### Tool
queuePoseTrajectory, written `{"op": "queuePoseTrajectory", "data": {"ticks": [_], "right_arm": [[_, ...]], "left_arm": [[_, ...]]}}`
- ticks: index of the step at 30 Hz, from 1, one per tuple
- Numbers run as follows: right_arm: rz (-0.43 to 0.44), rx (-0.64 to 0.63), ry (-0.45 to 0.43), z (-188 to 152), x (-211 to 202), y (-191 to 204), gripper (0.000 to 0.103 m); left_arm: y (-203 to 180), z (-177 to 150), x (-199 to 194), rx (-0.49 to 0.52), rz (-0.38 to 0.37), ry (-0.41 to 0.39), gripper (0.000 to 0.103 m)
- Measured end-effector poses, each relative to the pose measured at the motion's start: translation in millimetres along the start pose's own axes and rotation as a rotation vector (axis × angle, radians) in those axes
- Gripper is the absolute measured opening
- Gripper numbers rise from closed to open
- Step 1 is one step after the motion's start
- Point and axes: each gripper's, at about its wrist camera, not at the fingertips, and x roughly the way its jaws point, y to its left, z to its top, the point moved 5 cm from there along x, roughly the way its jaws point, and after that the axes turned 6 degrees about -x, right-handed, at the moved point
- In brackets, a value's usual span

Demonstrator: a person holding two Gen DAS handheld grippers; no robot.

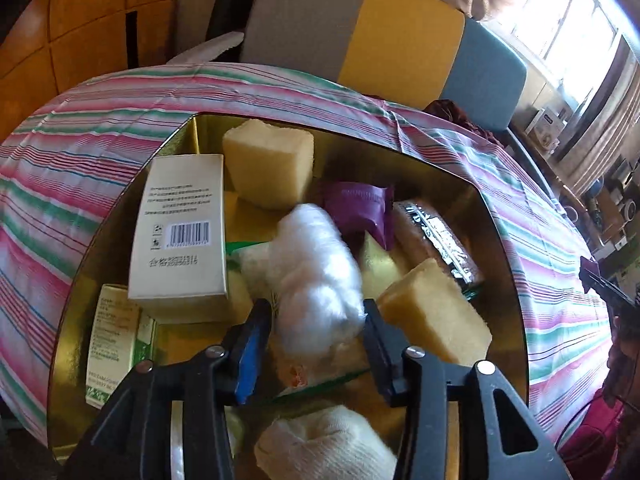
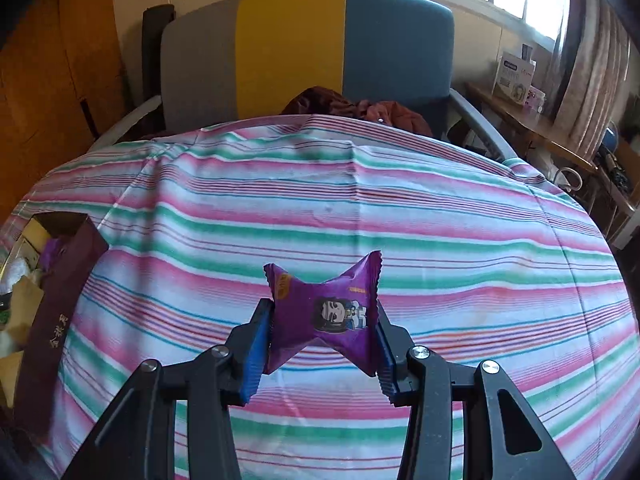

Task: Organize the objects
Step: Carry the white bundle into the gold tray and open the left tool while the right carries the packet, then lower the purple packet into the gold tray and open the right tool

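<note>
My left gripper (image 1: 316, 312) hangs over a gold-lined box (image 1: 496, 216), jaws apart. A blurred white cotton wad (image 1: 316, 264) sits loose between and just beyond its fingertips, and the pads do not press on it. The box holds a white carton (image 1: 180, 232), two yellow sponge blocks (image 1: 268, 160), a purple packet (image 1: 360, 208), a brown wrapped bar (image 1: 436, 240) and a rolled white cloth (image 1: 324, 444). My right gripper (image 2: 322, 312) is shut on another purple snack packet (image 2: 324, 316), held above the striped tablecloth (image 2: 360, 200). The box's maroon wall (image 2: 60, 280) stands to its left.
A chair (image 2: 288, 48) with grey, yellow and blue panels stands behind the table, with dark red cloth (image 2: 360, 108) on its seat. A wooden side table (image 2: 540, 132) with small boxes stands under the window at the right. A green and white carton (image 1: 112, 344) lies in the box's near left corner.
</note>
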Motion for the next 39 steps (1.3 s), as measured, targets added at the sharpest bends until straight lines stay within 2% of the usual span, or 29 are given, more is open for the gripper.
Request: {"op": "queuePoseTrajectory", "data": {"ticks": [7, 11, 20, 25, 29, 33, 39], "right_arm": [[0.038, 0.008, 0.043, -11.8, -4.6, 40.4, 0.047], [0.039, -0.026, 0.061, -16.0, -9.0, 62.9, 0.047], [0.033, -0.145, 0.032, -10.8, -29.1, 111.6, 0.047], [0.062, -0.165, 0.018, -4.8, -35.8, 137.5, 0.047], [0.09, -0.187, 0.004, -0.9, -41.7, 161.8, 0.047], [0.101, -0.234, -0.02, 2.1, -49.3, 186.0, 0.047], [0.164, -0.284, -0.036, 4.4, -60.6, 224.3, 0.047]], "left_arm": [[-6.7, -11.4, -13.3, 0.019, -0.04, -0.032, 0.048], [-10.4, -7.4, -20.1, 0.02, -0.053, -0.053, 0.048], [-12.2, -5.0, -45.3, 0.001, -0.118, -0.117, 0.048], [-7.4, -8.1, -57.0, -0.003, -0.057, -0.135, 0.048], [-4.2, -11.9, -62.9, 0.011, -0.043, -0.141, 0.048], [1.3, -14.8, -68.6, 0.041, 0.019, -0.162, 0.048], [16.7, -15.8, -80.6, 0.027, 0.064, -0.186, 0.048]]}}
